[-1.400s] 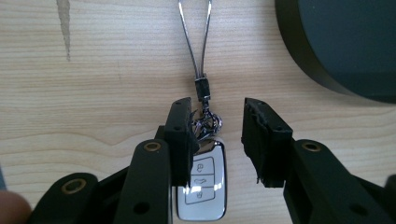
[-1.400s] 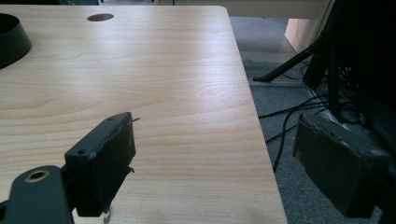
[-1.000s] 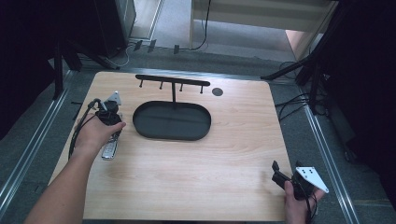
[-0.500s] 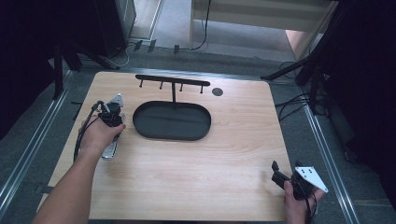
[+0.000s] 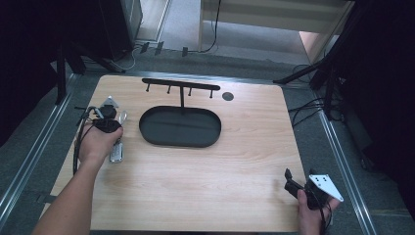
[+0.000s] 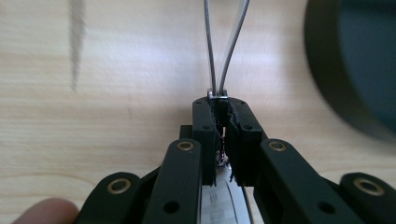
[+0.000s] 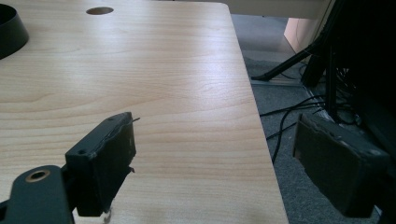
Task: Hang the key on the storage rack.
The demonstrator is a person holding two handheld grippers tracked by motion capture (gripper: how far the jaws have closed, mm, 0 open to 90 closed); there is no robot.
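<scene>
Wooden table (image 5: 205,181) bearing black oval tray (image 5: 180,128), metal tool (image 5: 117,152).

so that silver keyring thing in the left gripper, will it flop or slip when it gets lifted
Probably it will dangle: the left gripper pinches only a narrow part of the keyring, and its thin wire loop sticks out unsupported. The polished metal looks slippery, so it might swivel between the pads. It looks small and light, so weight seems unlikely to pull it free.

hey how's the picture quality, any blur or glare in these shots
Left gripper view: the metal loop and black tray look soft, while the jaws are sharper. Right gripper view: pale glare across the table. High view: even light on the tabletop, dark surroundings.
</scene>
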